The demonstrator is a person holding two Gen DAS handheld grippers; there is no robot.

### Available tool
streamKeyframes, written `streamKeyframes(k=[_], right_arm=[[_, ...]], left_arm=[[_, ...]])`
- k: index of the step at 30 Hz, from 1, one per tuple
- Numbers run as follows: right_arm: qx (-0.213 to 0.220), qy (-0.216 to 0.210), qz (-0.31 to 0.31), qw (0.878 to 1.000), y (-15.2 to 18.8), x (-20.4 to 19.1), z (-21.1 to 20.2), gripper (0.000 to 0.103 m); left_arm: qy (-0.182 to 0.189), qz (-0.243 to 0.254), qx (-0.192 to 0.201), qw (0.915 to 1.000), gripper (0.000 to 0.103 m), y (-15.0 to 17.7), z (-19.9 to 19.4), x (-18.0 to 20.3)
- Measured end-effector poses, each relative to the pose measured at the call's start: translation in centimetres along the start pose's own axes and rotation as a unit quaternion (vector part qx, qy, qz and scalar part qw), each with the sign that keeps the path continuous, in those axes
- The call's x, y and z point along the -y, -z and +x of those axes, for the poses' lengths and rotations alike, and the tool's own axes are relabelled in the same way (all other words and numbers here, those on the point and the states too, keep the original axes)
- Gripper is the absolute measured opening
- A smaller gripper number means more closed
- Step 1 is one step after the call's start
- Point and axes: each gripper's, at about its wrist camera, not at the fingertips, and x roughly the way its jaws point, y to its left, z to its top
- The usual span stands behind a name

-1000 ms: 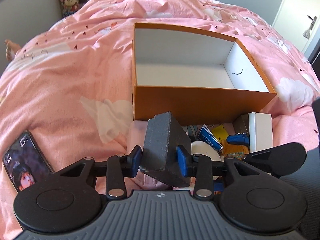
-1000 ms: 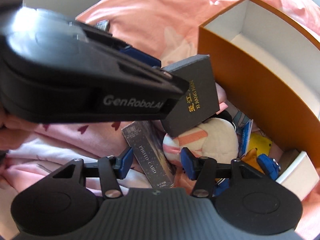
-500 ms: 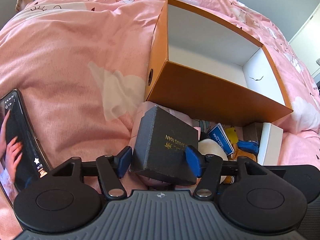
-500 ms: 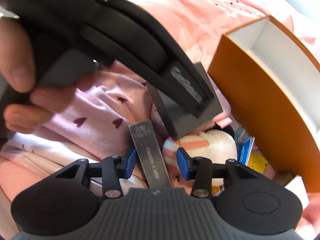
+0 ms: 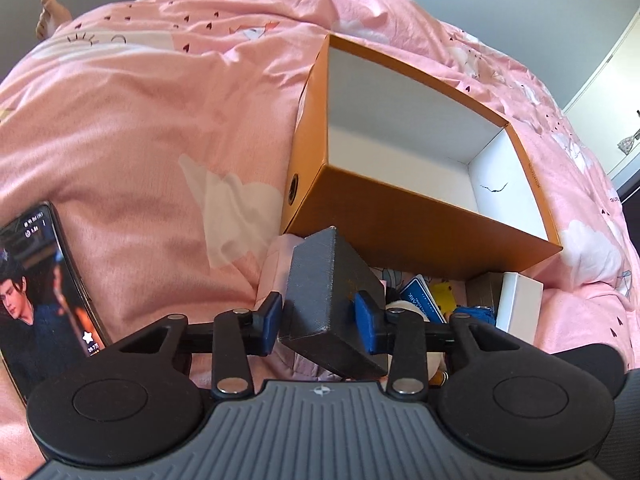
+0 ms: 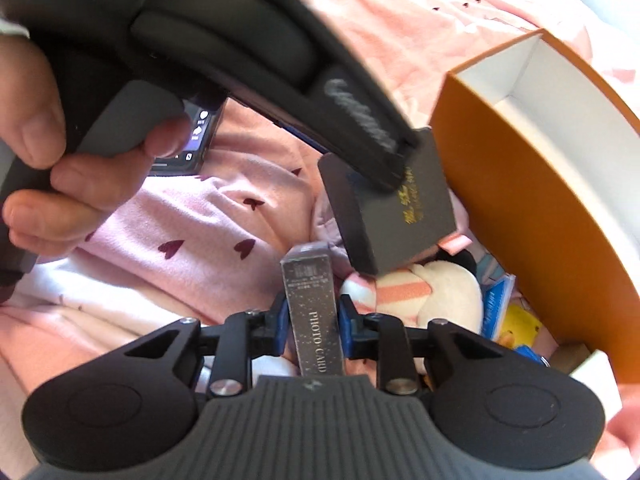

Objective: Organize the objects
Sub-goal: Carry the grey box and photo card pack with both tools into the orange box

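Observation:
My left gripper [image 5: 318, 322] is shut on a dark grey gift box [image 5: 324, 292] with gold lettering and holds it tilted, just in front of the near corner of an open orange box [image 5: 384, 216] with a white inside. The gift box also shows in the right wrist view [image 6: 400, 216], under the left gripper's body. My right gripper [image 6: 312, 326] is shut on a slim glittery grey "PHOTO CARD" box [image 6: 314, 308]. A pile of small items lies below against the orange box [image 6: 532, 184]: a cream plush toy [image 6: 432, 296], a blue card pack [image 5: 420, 300], a yellow item.
A phone [image 5: 40, 300] with a lit screen lies on the pink duvet [image 5: 140, 120] at the left. A small white box [image 5: 518, 304] sits right of the pile. A pink heart-print cloth [image 6: 180, 240] lies under the grippers. A bare foot [image 5: 50, 16] shows far left.
My right gripper has closed on the photo card box and lifted it. My left gripper has turned the gift box more edge-on, still near the orange box's corner.

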Motion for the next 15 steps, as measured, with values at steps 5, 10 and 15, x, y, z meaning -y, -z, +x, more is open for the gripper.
streamKeyframes(k=[5,10,15], right_arm=[[0.027,-0.004,0.044,0.999,1.7,-0.3,-3.6,0.024],[0.053,0.007,0.097,0.994,2.4,1.1,-6.4,0.024],[0.082,0.034,0.123,0.988,3.3,3.0,-8.5,0.024]], left_arm=[[0.006,0.008,0.016,0.9998,0.042,0.0,-0.8,0.8],[0.022,0.02,0.031,0.9991,0.042,0.0,-1.8,1.9],[0.038,0.033,0.054,0.9973,0.042,-0.3,-3.5,3.1]])
